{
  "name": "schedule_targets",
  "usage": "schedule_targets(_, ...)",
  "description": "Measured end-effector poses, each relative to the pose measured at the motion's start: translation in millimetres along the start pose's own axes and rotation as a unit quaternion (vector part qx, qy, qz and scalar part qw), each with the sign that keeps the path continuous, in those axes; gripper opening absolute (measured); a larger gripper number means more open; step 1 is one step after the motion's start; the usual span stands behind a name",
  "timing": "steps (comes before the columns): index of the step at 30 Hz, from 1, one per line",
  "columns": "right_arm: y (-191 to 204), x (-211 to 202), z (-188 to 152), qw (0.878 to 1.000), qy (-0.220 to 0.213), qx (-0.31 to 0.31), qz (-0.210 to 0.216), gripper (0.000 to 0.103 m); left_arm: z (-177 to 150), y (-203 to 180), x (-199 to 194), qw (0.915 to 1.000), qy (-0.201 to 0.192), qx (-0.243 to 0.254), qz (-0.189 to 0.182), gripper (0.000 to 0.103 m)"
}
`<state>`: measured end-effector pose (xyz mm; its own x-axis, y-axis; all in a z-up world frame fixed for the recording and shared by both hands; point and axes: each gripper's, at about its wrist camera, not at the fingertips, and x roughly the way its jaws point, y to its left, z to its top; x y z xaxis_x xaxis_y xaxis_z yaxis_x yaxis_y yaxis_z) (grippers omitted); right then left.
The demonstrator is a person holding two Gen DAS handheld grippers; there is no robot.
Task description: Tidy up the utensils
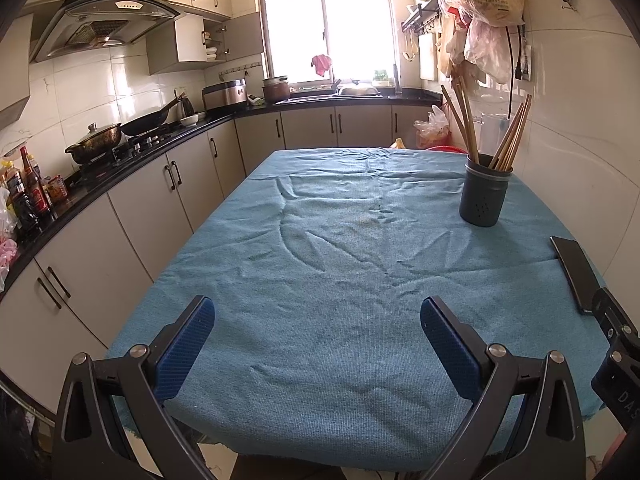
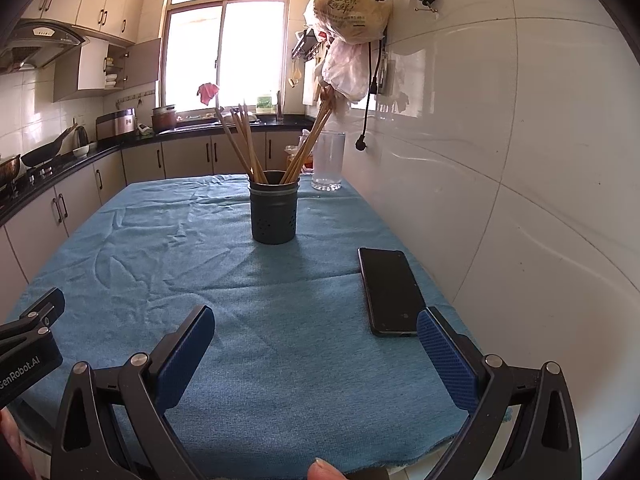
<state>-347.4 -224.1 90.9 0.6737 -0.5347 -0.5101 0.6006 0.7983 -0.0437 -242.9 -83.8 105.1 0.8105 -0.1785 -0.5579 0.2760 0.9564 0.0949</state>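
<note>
A dark grey perforated utensil holder (image 1: 485,190) (image 2: 274,213) stands upright on the blue tablecloth (image 1: 340,264) (image 2: 240,280), toward the far right of the table. Several wooden chopsticks (image 1: 468,128) (image 2: 248,144) lean out of it in two bunches. My left gripper (image 1: 318,320) hovers open over the near edge of the table, nothing between its blue pads. My right gripper (image 2: 316,330) is also open and empty, near the front right of the table. No loose utensils lie on the cloth.
A black phone (image 2: 390,290) (image 1: 576,274) lies flat by the right wall, just ahead of my right gripper's right finger. A clear glass jar (image 2: 328,160) stands behind the holder. Plastic bags (image 2: 352,12) hang on the tiled wall. Kitchen counters with a stove run along the left.
</note>
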Motion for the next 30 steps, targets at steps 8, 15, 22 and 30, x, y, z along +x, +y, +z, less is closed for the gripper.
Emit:
schedule_targets(8,1.7,-0.1,-0.5,1.000,0.001,0.001,0.000,0.103,-1.8,-0.3,0.7,1.0000,0.002,0.002,0.000,0.102)
schedule_targets(15,1.3,0.2,-1.8,1.000,0.003,0.001,0.000,0.103,-2.2,-0.7,0.6,1.0000,0.003,0.003,-0.001,0.102)
schedule_targets(22,2.9,4.8,-4.4,1.000,0.009,-0.003,0.002,0.103,-2.7,3.1,6.6,0.9999,0.010,0.002,-0.005,0.102)
schedule_targets(30,13.7,26.8,4.3,1.000,0.017,-0.021,0.005,0.103,14.4,31.1,36.2,0.9994,0.025,-0.025,-0.007,0.102)
